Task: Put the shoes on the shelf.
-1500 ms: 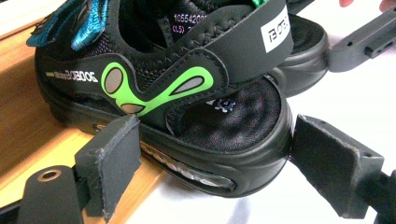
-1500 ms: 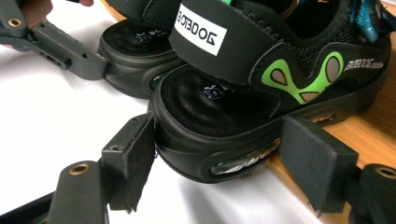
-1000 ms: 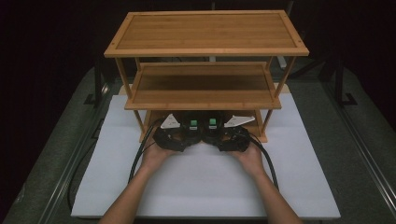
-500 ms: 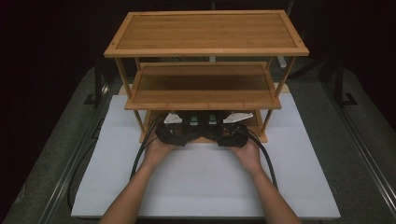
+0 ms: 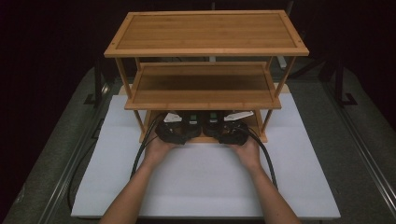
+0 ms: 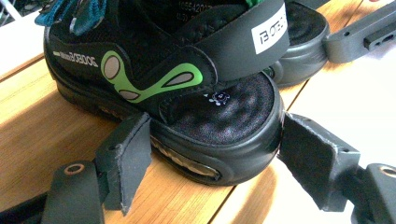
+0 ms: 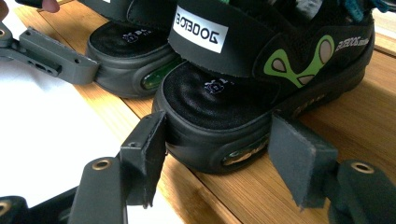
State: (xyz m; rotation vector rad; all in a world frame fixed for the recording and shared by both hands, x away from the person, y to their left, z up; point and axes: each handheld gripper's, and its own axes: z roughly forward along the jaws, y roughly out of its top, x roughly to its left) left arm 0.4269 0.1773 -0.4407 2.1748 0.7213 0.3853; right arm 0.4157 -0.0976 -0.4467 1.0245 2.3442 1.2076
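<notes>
Two black sandals on bottom shelf of bamboo rack, one gripper at each heel.

High view: left gripper [image 5: 181, 122] and right gripper [image 5: 224, 122] reaching under lowest shelf [image 5: 208, 138]. Left gripper view: left sandal [image 6: 159, 88] heel between fingers [image 6: 126, 161], pads closing in, near side touching, far side just clear. Right gripper view: right sandal [image 7: 261, 84] heel between fingers [image 7: 147, 156], closing, contact unclear.

High view dim with black surroundings, light falling from above onto the white surface [image 5: 299, 186] and bamboo shelf [image 5: 205, 32], lowest tier in shadow, gripper views bright and warm, white areas overexposed, near jaws soft, sandal [image 6: 187, 93] sharp, glossy sole glints, slight edge distortion
</notes>
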